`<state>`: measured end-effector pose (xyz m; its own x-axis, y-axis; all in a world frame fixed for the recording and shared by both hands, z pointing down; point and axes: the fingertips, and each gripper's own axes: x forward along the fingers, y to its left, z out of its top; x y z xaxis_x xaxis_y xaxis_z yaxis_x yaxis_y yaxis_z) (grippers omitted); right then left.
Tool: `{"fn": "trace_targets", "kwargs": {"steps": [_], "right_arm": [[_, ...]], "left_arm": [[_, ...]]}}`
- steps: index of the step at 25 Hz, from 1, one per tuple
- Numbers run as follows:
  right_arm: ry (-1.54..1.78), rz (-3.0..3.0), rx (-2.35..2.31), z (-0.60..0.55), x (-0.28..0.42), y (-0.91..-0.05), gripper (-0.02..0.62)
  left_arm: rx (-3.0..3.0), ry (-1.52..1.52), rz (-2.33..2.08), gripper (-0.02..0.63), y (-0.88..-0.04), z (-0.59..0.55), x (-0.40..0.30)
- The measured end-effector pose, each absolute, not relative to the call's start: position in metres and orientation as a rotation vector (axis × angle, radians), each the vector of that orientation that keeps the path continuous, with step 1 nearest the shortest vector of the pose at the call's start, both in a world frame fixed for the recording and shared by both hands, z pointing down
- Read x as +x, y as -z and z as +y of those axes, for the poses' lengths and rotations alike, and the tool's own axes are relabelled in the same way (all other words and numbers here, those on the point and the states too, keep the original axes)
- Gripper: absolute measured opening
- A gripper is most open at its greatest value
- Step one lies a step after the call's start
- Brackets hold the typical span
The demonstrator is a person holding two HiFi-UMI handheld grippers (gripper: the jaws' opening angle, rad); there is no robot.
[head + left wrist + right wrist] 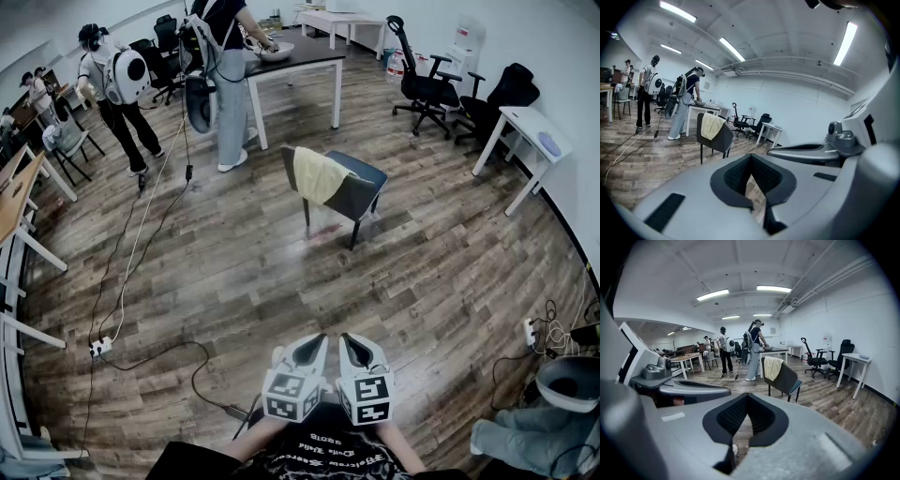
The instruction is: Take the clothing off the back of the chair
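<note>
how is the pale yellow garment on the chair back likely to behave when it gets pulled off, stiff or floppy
Probably floppy: the pale yellow garment drapes over the top of the chair back and hangs limp. Likely light, since it looks thin and lies flat against the back. It may slide off easily, as nothing visibly pins it.

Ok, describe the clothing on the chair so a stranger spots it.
Find the dark-topped, white-legged table across the wooden floor. Before it stands a dark chair with a blue seat, a pale yellow cloth draped over its backrest. The wheeled black office chairs nearby are bare.
</note>
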<state>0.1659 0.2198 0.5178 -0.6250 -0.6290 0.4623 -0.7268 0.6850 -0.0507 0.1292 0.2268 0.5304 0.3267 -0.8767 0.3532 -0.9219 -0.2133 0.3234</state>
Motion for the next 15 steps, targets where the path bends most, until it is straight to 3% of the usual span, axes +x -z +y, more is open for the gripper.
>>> {"fn": "trace_targets", "kwargs": {"steps": [15], "right_arm": [[-0.412, -2.504, 1.092, 0.213, 0.149, -0.522, 0.005]], "left_arm": [[2.131, -0.124, -1.608, 0.008, -0.527, 0.223, 0.113]]}}
